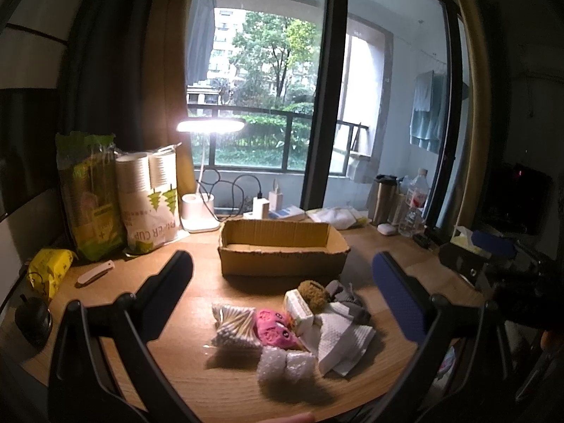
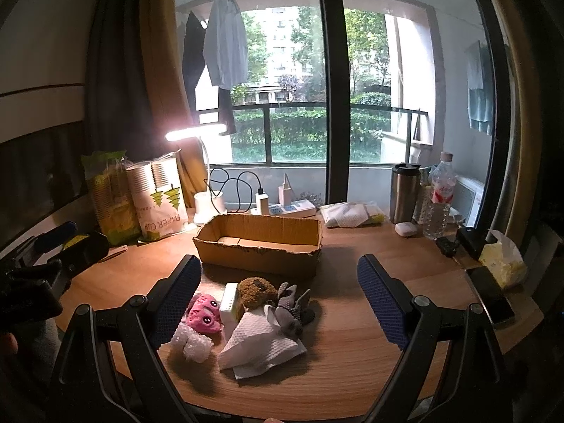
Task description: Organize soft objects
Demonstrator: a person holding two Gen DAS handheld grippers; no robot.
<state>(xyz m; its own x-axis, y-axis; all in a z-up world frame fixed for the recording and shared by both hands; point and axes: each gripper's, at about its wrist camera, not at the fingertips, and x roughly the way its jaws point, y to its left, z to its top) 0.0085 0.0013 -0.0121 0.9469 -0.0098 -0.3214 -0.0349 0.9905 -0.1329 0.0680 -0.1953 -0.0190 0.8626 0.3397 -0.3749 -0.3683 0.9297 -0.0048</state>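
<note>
A pile of soft things lies on the wooden table in front of an empty cardboard box (image 1: pixel 282 246) (image 2: pixel 259 243). It holds a pink plush toy (image 1: pixel 275 328) (image 2: pixel 204 313), a brown plush (image 1: pixel 312 292) (image 2: pixel 255 290), a bag of cotton swabs (image 1: pixel 234 324), bubble wrap (image 1: pixel 283 365) (image 2: pixel 194 343), white paper towel (image 1: pixel 343 343) (image 2: pixel 259 343), grey cloth (image 1: pixel 347 299) (image 2: pixel 294 308) and a small white box (image 1: pixel 299 310) (image 2: pixel 229 301). My left gripper (image 1: pixel 282 282) is open and empty above the pile. My right gripper (image 2: pixel 278 285) is open and empty above it too.
A lit desk lamp (image 1: pixel 199 211), a paper cup pack (image 1: pixel 149 201) and a green bag (image 1: pixel 88 194) stand at the back left. A power strip (image 2: pixel 292 209), a steel tumbler (image 2: pixel 403 194), a water bottle (image 2: pixel 439 201) and tissues (image 2: pixel 502 261) sit at the back right. A phone (image 2: pixel 491 292) lies near the right edge.
</note>
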